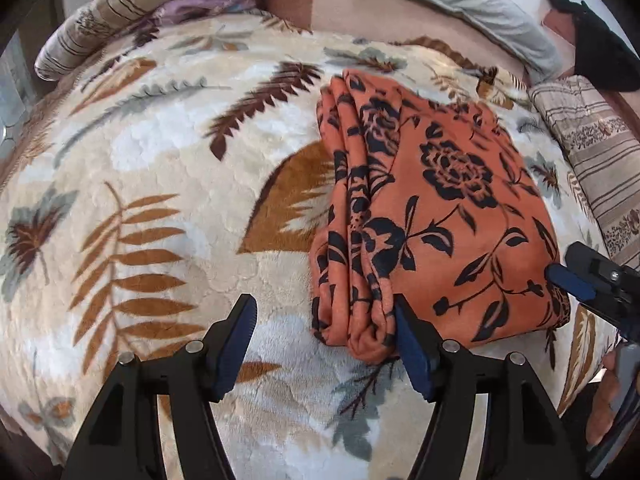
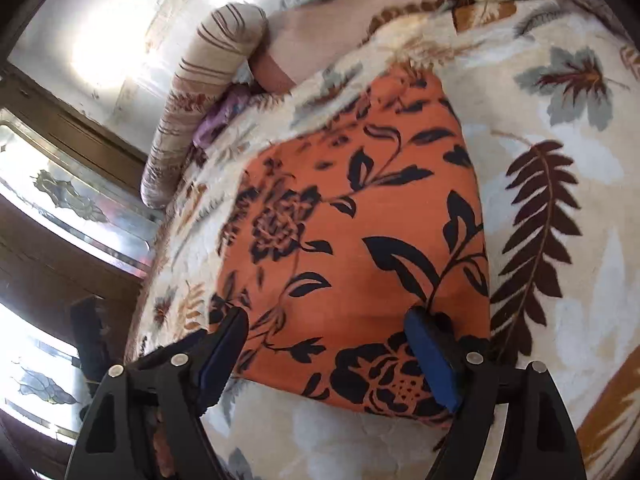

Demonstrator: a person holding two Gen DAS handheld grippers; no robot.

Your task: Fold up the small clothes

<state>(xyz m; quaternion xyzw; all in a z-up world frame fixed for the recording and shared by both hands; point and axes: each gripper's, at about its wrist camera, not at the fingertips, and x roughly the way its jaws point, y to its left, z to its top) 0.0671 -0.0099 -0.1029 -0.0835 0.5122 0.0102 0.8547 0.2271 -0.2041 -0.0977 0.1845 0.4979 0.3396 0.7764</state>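
On the bed, over a cream blanket (image 1: pixel 168 152) printed with brown and grey leaves, lies one orange cloth (image 1: pixel 436 208) with black flowers, folded into a thick packet with several layers showing at its left edge. Two grippers are in view. The left gripper (image 1: pixel 326 344) has its fingers spread; one finger (image 1: pixel 414 354) touches the near corner of the cloth, the other stands over bare blanket, nothing pinched. The right gripper (image 2: pixel 330 354) is opening, its fingers wide apart over the near edge of the cloth, not pressing it. Two striped bolsters (image 1: pixel 92 36) lie at the bed's sides, both cut off; a purple fabric (image 1: pixel 208 6) is mostly hidden
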